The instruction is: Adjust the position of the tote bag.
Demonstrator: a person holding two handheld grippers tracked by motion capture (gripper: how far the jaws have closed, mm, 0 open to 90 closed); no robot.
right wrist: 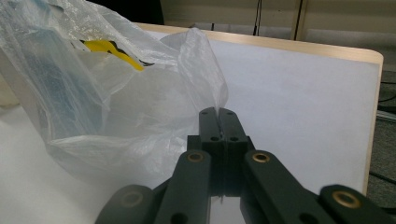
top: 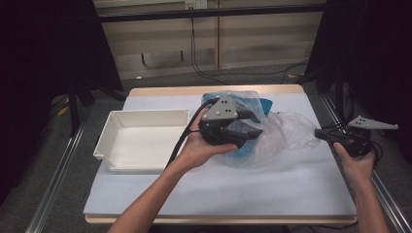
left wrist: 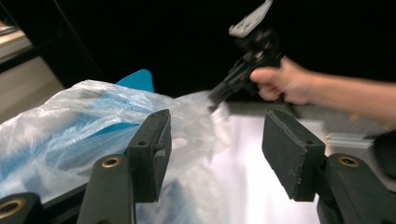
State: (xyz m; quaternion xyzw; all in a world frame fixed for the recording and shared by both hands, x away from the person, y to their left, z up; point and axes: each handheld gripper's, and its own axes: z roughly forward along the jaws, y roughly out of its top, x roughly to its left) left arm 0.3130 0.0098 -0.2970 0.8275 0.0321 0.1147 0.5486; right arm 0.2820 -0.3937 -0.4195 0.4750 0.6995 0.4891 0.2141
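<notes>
A clear plastic bag lies crumpled on the middle of the white table, with something blue inside it. In the right gripper view a yellow patch shows through the bag. My right gripper is shut on a thin edge of the bag and holds it up from the right. My left gripper hovers over the bag's left part, pointing right. Its jaws stand apart with nothing between the pads; the bag lies beyond the left jaw.
An empty white tray sits on the left of the table. The table's wooden edge runs along the back. Dark stands and cables are on the floor behind and at both sides.
</notes>
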